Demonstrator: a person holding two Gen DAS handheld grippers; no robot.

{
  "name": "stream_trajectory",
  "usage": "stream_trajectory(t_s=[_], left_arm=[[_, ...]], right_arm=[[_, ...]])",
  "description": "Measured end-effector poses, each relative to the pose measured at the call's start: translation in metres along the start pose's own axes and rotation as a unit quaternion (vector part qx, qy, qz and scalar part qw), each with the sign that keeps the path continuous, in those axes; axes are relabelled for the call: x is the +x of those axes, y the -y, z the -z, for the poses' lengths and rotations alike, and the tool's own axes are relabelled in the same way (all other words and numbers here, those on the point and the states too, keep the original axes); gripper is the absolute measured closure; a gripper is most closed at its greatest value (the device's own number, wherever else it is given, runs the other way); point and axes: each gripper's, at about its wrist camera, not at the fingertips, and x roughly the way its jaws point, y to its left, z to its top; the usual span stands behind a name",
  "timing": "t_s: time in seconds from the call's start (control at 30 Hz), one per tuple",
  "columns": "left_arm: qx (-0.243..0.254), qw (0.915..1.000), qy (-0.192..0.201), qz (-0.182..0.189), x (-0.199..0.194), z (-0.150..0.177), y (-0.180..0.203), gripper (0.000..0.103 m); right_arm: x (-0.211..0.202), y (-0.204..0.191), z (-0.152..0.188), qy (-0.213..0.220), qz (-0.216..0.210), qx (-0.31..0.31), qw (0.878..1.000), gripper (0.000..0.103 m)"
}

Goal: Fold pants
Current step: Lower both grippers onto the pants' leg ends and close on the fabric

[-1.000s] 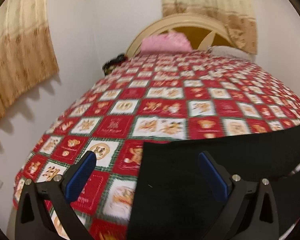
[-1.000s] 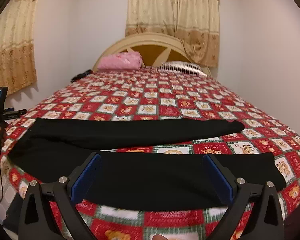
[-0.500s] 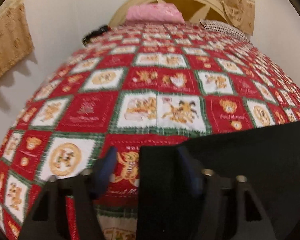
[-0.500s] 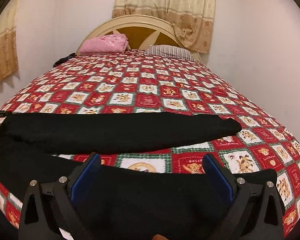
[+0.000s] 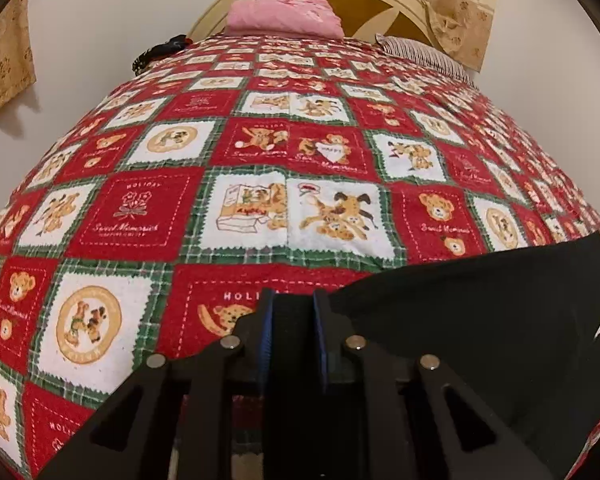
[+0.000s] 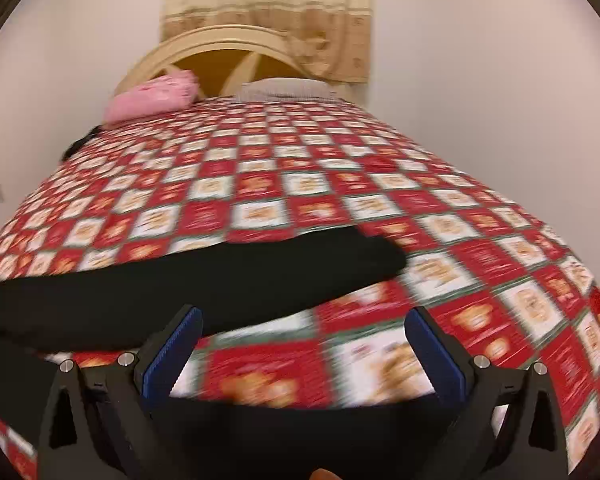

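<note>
Left gripper [image 5: 293, 300] dropped onto black pants [image 5: 480, 312], jaws closing on cloth; right gripper [image 6: 302, 338] spread wide; quilt [image 5: 140, 216] reads "HOLIDAY", "Sweet Memories".

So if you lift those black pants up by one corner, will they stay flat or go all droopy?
Probably droopy. The black pants already ripple at the corner where the left gripper is closing on them. They look thin and light, lying flat on the quilt. The legs would likely trail behind.

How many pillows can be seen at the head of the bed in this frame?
2: a pink pillow on the left by the headboard, and a striped pillow to its right. More may be hidden behind them.
</note>
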Motion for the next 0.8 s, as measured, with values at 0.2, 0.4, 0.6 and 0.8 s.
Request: stream_trajectory(t_s=[0.2,0.4,0.6,0.8], left_arm=[[0.012,0.9992,-0.006,-0.039,0.004,-0.006,0.006,0.069],[0.036,0.9984,-0.02,-0.039,0.003,-0.007,0.011,0.083],[0.066,0.9959,-0.034,-0.053,0.005,-0.008,0.019,0.085],[0.073,0.9958,-0.031,-0.046,0.006,-0.009,0.021,0.09]], right_arm=[[0.038,0.063,-0.033,-0.021,0.042,0.022,0.999,0.001],[0.1,0.097,-0.06,-0.074,-0.012,0.07,0.995,0.001],[0.173,0.08,-0.074,-0.146,-0.059,0.056,0.986,0.01],[0.219,0.063,-0.067,-0.207,-0.084,0.016,0.975,0.054]])
